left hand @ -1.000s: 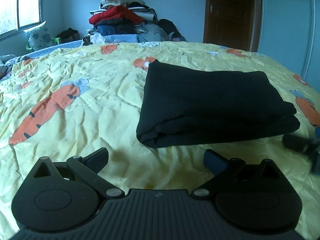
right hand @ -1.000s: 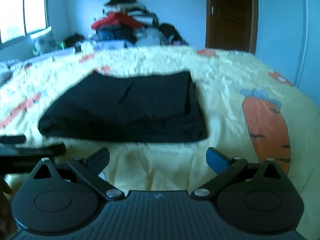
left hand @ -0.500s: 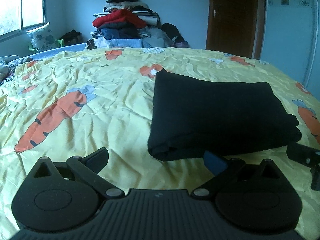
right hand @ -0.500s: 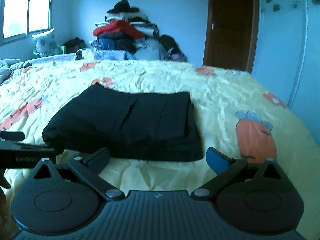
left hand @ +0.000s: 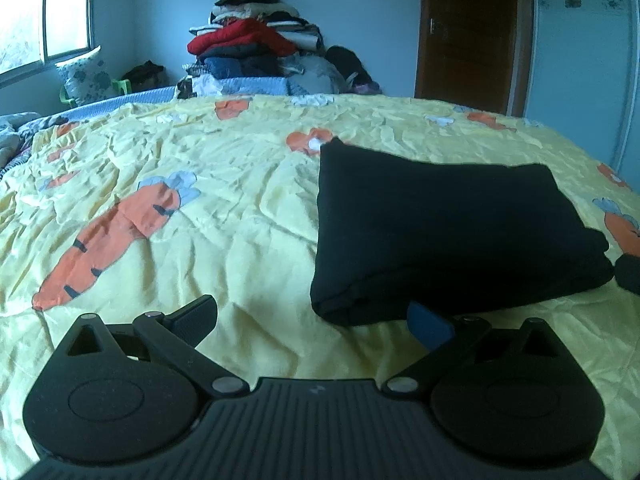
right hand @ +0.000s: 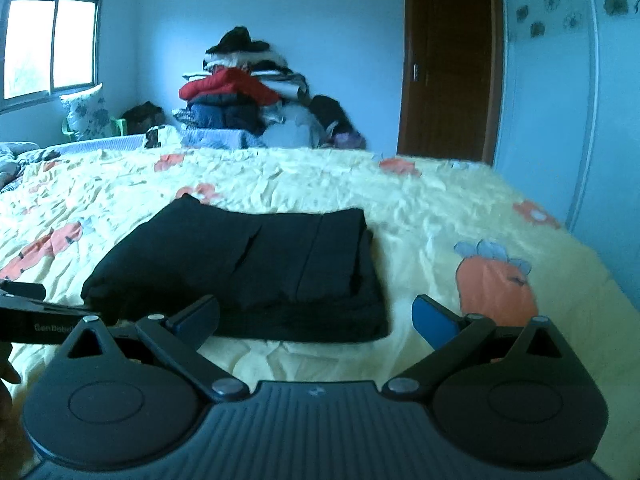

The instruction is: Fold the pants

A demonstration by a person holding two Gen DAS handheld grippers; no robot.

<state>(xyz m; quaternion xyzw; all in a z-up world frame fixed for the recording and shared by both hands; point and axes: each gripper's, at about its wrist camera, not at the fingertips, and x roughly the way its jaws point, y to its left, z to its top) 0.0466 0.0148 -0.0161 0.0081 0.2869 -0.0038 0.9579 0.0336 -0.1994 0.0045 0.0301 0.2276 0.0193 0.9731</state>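
Observation:
Black pants [left hand: 448,224] lie folded into a thick rectangle on the yellow carrot-print bedspread [left hand: 200,216]. My left gripper [left hand: 312,318] hovers open in front of the bundle's near left corner, with nothing between its fingers. In the right wrist view the same pants [right hand: 248,268] sit just beyond my right gripper [right hand: 316,318], which is open and empty near the bundle's near edge. The other gripper's body [right hand: 36,316] shows at the left edge of that view, and a dark part of the right gripper [left hand: 630,276] shows at the right edge of the left wrist view.
A tall heap of clothes [left hand: 256,52] stands beyond the far side of the bed. A brown door [left hand: 472,32] is at the back right, a window [left hand: 44,12] and a pillow [left hand: 84,76] at the back left. The bedspread stretches wide to the left of the pants.
Both grippers have drawn back and shifted away from the folded pants; the left view now puts the bundle further right. The pants lie unmoved. Both grippers stay open.

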